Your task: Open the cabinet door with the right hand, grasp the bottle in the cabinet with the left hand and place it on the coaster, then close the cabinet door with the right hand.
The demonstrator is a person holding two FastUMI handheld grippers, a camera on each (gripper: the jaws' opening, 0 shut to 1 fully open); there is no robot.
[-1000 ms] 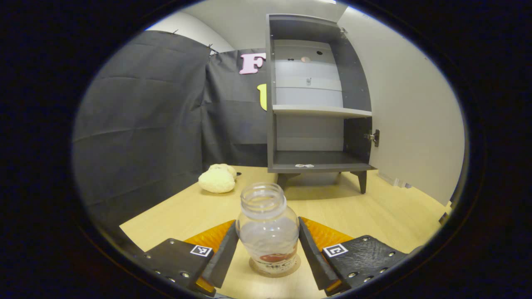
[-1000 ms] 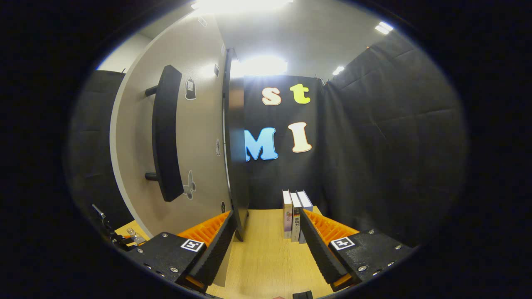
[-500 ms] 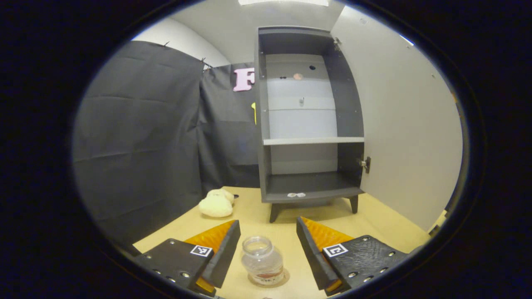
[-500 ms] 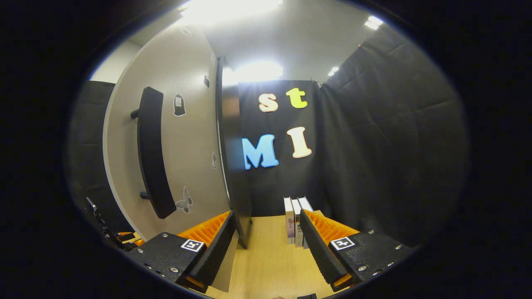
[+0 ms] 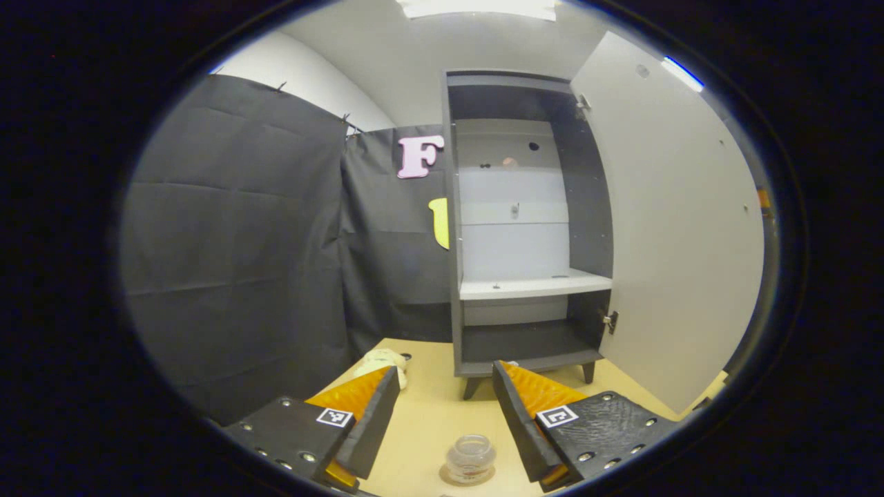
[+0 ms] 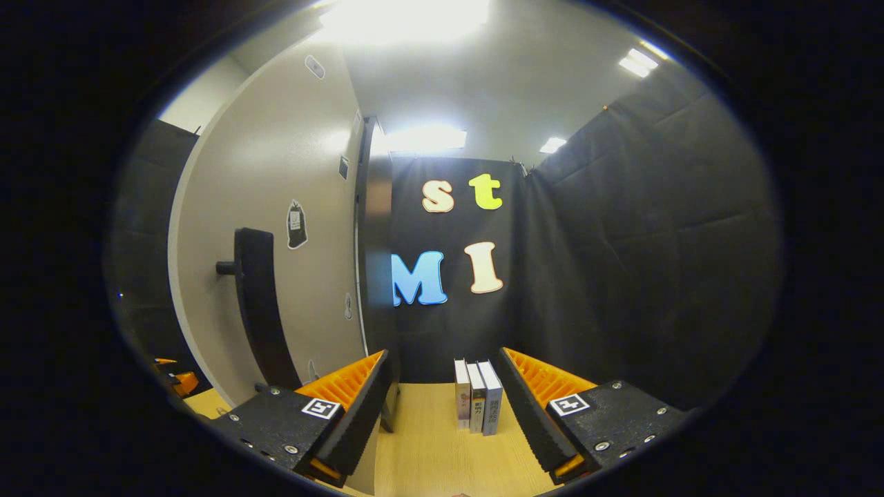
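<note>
Between the wide, empty left tongs [image 5: 445, 421], a clear lidless glass bottle [image 5: 470, 455] sits delivered on its round coaster [image 5: 450, 475], while the equally wide right tongs [image 6: 445, 407] face the pale cabinet door [image 6: 276, 207], ready to close it.

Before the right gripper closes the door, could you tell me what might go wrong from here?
1. The cabinet door stands wide open and its handle lies left of the open right gripper, so a push could glance off.
2. The bottle sits uncapped on the coaster just below the open left gripper; dipping could tip it.
</note>
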